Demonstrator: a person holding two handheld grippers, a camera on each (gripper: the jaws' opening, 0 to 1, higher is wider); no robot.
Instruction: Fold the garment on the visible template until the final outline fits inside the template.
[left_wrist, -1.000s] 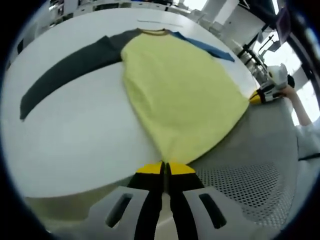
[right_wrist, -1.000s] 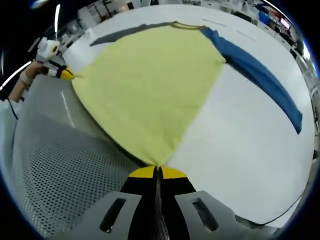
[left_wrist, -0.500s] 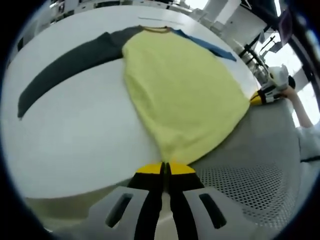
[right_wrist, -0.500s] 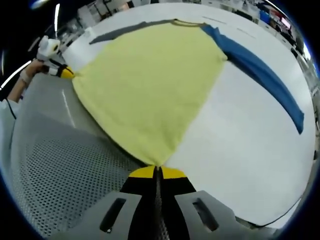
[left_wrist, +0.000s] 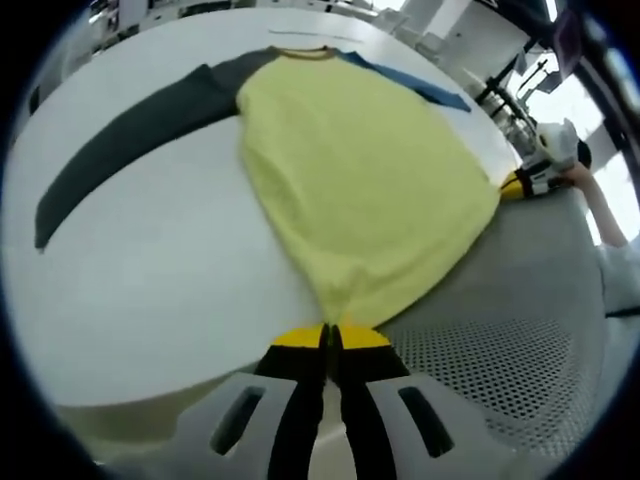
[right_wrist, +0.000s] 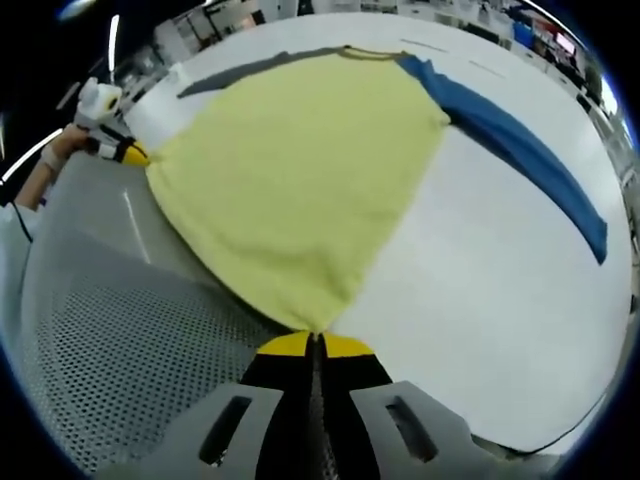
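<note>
A white table (left_wrist: 150, 290) carries the spread yellow shirt (left_wrist: 360, 190).

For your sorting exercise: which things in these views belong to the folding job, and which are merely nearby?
Job: yellow shirt; left gripper and right gripper, each shut on a hem corner; white table.
Nearby: perforated grey surface; background furniture.

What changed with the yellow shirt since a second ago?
Hardly anything. Both views shifted a little, so the cameras moved. The left gripper and right gripper stay shut on the bottom corners of the yellow shirt, which stays spread on the white table.
</note>
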